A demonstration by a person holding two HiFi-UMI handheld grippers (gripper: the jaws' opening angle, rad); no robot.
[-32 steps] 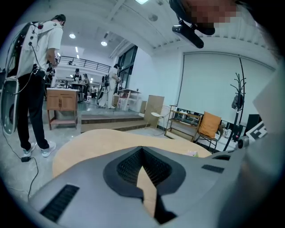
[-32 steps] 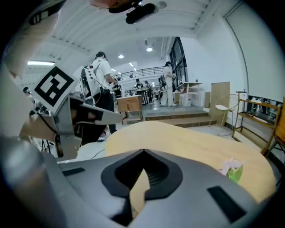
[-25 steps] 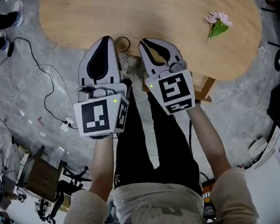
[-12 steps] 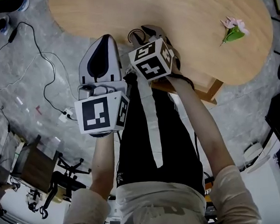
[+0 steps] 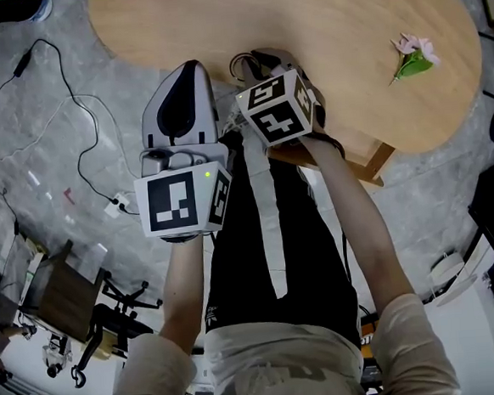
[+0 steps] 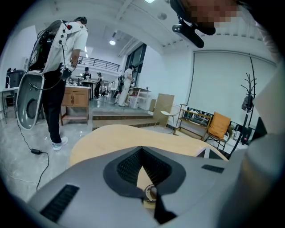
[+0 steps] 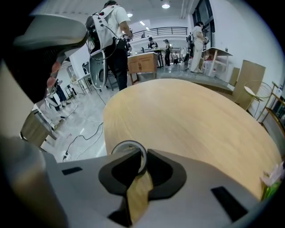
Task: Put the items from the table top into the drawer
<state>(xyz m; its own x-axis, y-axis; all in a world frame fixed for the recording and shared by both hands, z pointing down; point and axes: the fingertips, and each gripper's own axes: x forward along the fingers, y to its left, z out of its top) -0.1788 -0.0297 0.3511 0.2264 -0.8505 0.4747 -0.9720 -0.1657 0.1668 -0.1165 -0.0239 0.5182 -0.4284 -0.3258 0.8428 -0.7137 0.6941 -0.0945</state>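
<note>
A roll of tape [image 7: 129, 153] lies flat near the front edge of the wooden table [image 5: 319, 25]. My right gripper [image 7: 140, 156] points steeply down onto it, and its jaws have just been closing; they now pinch the roll's right wall, one finger inside the ring. In the head view the marker cube hides most of the right gripper [image 5: 259, 63], and only a bit of the roll [image 5: 240, 63] shows. A little to the left, my left gripper [image 5: 192, 66] is shut and holds nothing; its own view [image 6: 142, 149] shows the tips together. A pink flower sprig [image 5: 412, 51] lies far right.
The flower [image 7: 274, 177] also shows at the right gripper view's right edge. A wooden part [image 5: 369, 153] juts out under the table's near edge. Cables [image 5: 71, 121] trail over the grey floor on the left. People stand in the background of both gripper views.
My right gripper dropped and tipped down onto the tape roll, so its cube now faces the head camera. My left gripper shifted slightly. The head view moved a little.
</note>
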